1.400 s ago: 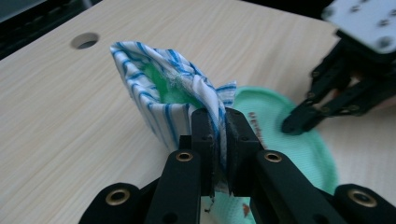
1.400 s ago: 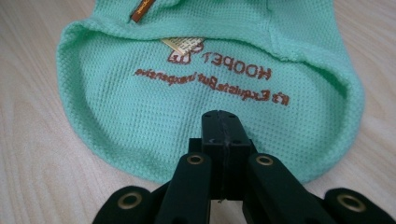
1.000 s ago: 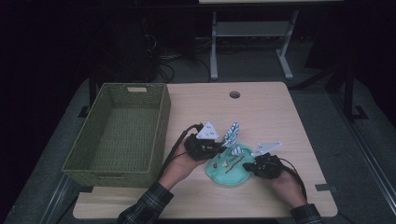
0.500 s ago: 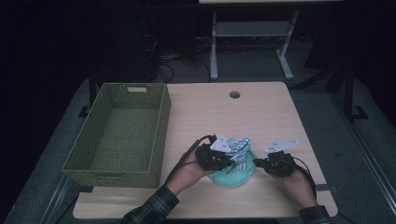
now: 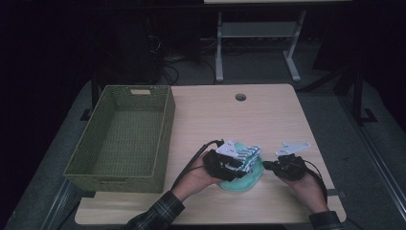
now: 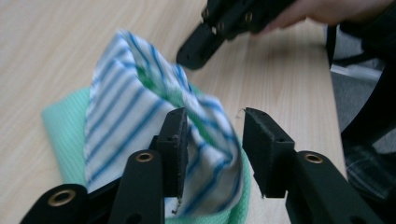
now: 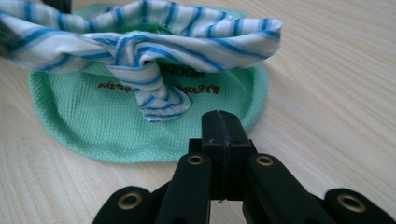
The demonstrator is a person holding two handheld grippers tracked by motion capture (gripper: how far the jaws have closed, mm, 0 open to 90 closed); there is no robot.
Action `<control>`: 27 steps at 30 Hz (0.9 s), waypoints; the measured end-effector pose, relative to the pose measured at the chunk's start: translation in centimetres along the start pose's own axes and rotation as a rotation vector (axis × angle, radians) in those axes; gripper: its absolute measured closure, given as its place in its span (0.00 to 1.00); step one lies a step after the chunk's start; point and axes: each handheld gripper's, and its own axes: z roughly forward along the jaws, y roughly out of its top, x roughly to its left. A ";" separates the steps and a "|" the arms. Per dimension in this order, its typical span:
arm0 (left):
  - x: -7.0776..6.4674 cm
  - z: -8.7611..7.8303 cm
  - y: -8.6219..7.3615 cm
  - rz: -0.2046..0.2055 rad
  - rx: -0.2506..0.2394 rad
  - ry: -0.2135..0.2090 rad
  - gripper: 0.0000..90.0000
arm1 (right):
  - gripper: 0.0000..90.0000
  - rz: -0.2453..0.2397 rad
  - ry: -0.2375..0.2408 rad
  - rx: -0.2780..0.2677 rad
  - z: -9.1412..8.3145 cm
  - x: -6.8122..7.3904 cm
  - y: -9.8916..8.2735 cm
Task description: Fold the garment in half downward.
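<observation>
A blue-and-white striped cloth (image 5: 246, 155) (image 6: 126, 102) (image 7: 140, 42) lies crumpled on a flat mint-green mesh cloth (image 5: 244, 181) (image 6: 65, 130) (image 7: 93, 121) near the table's front edge. My left gripper (image 5: 237, 166) (image 6: 215, 126) sits over the pile. Its jaws have just been opening; a fold of striped cloth lies loose between them, with a gap at the right pad. My right gripper (image 5: 266, 166) (image 7: 219, 123) rests just right of the green cloth, shut with nothing in it. Its black tip (image 6: 196, 46) shows beyond the striped cloth.
A green woven basket (image 5: 165, 134) stands empty on the table's left half. A round cable hole (image 5: 240, 97) is at the table's far middle. Bare wood (image 5: 215, 120) lies between the basket and the cloths. A metal stand (image 5: 219, 48) stands behind the table.
My left gripper carried the striped cloth right and down onto the green cloth, and its jaws have parted. My right gripper drew back to the right, off the cloths.
</observation>
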 end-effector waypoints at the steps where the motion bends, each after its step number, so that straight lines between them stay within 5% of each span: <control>1: 0.1 -0.3 0.2 -0.004 -0.011 0.003 0.66 | 0.99 0.001 0.001 -0.001 0.0 0.0 0.0; 9: 2.1 -0.7 0.6 -0.032 -0.010 0.048 0.99 | 0.99 0.008 -0.004 -0.005 -0.2 -0.3 -0.1; 15: 3.3 1.7 1.0 -0.051 0.012 0.022 0.99 | 0.99 0.018 -0.021 -0.010 -0.6 -1.0 -0.5; 27: 2.1 5.8 1.1 -0.036 0.066 -0.039 0.99 | 0.99 0.044 -0.043 -0.016 -1.1 -1.8 -1.1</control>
